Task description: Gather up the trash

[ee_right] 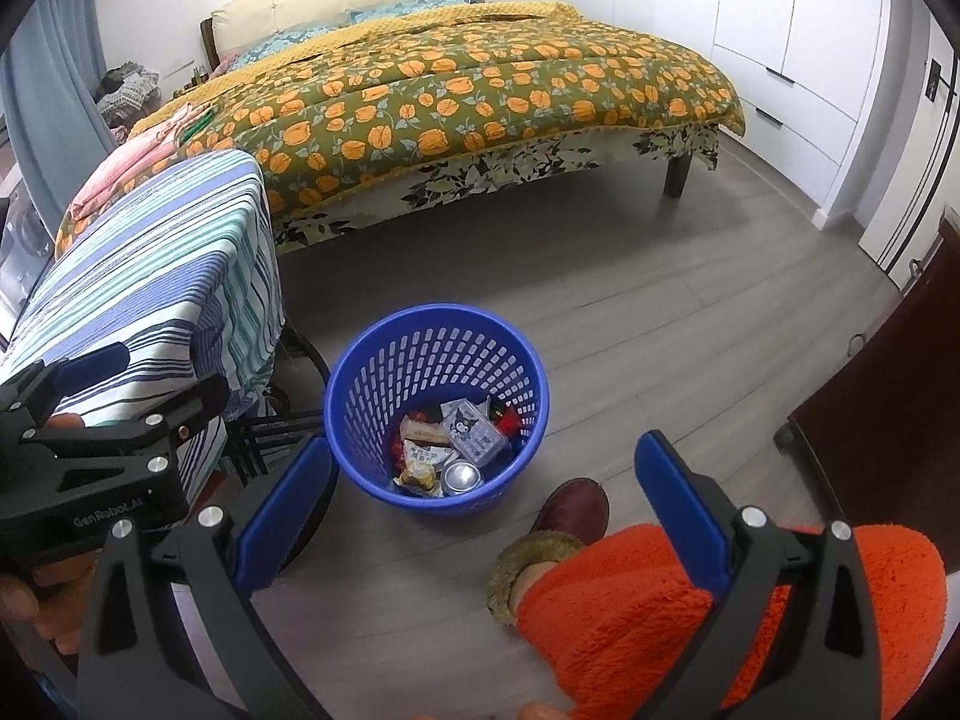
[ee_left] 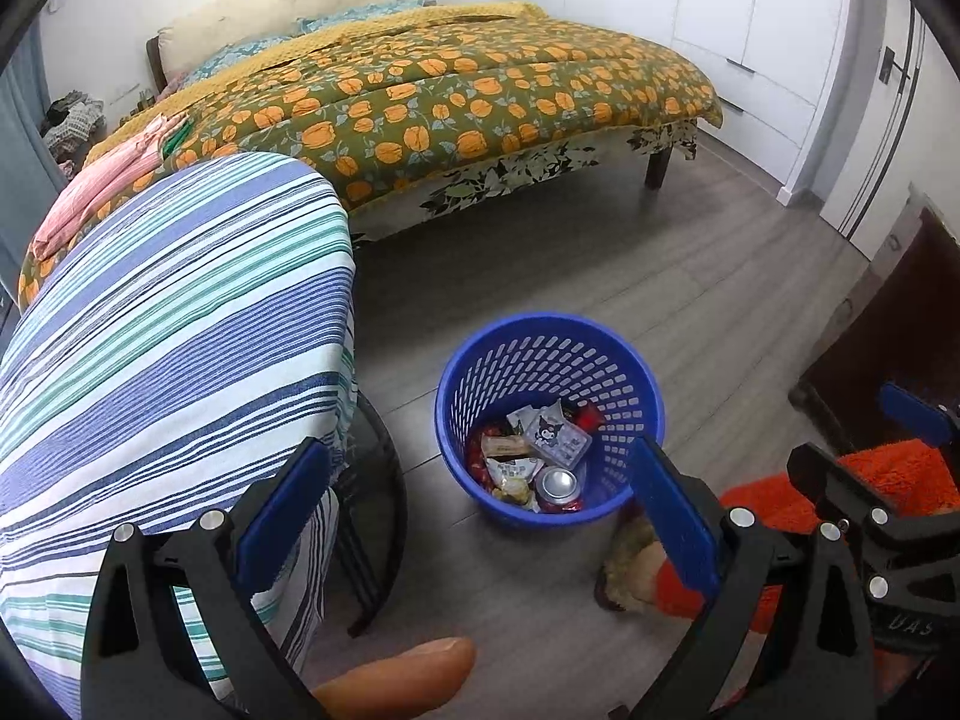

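Blue basket (ee_left: 549, 420) on the floor (ee_left: 600, 252) beside the striped-cloth table (ee_left: 168, 330), trash (ee_left: 534, 456) and a can (ee_left: 558, 483) inside, left tongs (ee_left: 480, 510) wide apart and empty above it, right tongs (ee_right: 486, 504) likewise spread, holding nothing, bed (ee_right: 480, 90) behind.

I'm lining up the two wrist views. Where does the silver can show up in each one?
Left wrist: the silver can lies low in the blue basket, lower middle of the picture, top end facing up.
Right wrist: the same can sits at the basket's near side, just left of centre.
Shared landmark: the orange-flowered bedspread beyond the basket.
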`<state>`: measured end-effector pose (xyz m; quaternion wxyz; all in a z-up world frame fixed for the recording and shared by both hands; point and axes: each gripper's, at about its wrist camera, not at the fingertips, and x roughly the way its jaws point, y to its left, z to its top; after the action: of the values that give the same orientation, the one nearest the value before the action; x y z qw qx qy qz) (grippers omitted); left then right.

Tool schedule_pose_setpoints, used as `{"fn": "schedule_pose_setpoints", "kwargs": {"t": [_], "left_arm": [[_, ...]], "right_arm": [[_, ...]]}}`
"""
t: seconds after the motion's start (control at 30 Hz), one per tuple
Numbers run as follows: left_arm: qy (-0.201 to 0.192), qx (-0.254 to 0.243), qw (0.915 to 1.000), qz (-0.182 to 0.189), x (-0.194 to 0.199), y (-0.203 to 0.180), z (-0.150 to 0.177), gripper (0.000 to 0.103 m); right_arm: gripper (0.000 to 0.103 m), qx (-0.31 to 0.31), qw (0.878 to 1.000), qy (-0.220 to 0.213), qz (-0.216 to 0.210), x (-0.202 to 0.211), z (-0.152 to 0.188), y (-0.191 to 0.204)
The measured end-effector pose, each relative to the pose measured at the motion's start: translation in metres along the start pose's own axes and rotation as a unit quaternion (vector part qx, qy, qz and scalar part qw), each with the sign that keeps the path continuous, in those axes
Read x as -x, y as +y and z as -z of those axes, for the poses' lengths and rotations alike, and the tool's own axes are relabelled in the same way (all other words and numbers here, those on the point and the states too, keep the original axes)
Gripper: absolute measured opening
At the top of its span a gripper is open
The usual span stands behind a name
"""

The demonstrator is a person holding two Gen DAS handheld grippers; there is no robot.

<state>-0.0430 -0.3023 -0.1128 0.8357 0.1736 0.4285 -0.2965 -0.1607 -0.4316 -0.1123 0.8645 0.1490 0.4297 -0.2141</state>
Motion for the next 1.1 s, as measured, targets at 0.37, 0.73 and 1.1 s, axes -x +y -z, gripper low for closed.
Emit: {"fn": "schedule_pose_setpoints", "kwargs": {"t": [0.37, 0.73, 1.1], "left_arm": [[0.002, -0.001, 1.0000, -0.003, -0.0016, 0.0040, 0.0016, 0.098], [0.002, -0.002, 1.0000, -0.004, -0.0012, 0.0043, 0.0021, 0.098], [0.003, -0.003, 1.0000, -0.004, -0.0013, 0.0044, 0.0024, 0.098]], "right_arm": [[0.098, -0.001, 1.000, 0.000, -0.001, -0.0001, -0.0003, 0.0002], [0.098, -0.002, 1.000, 0.001, -0.001, 0.0002, -0.0004, 0.0001], [0.098, -0.001, 1.000, 0.002, 0.000, 0.0005, 0.0000, 0.0006]]}}
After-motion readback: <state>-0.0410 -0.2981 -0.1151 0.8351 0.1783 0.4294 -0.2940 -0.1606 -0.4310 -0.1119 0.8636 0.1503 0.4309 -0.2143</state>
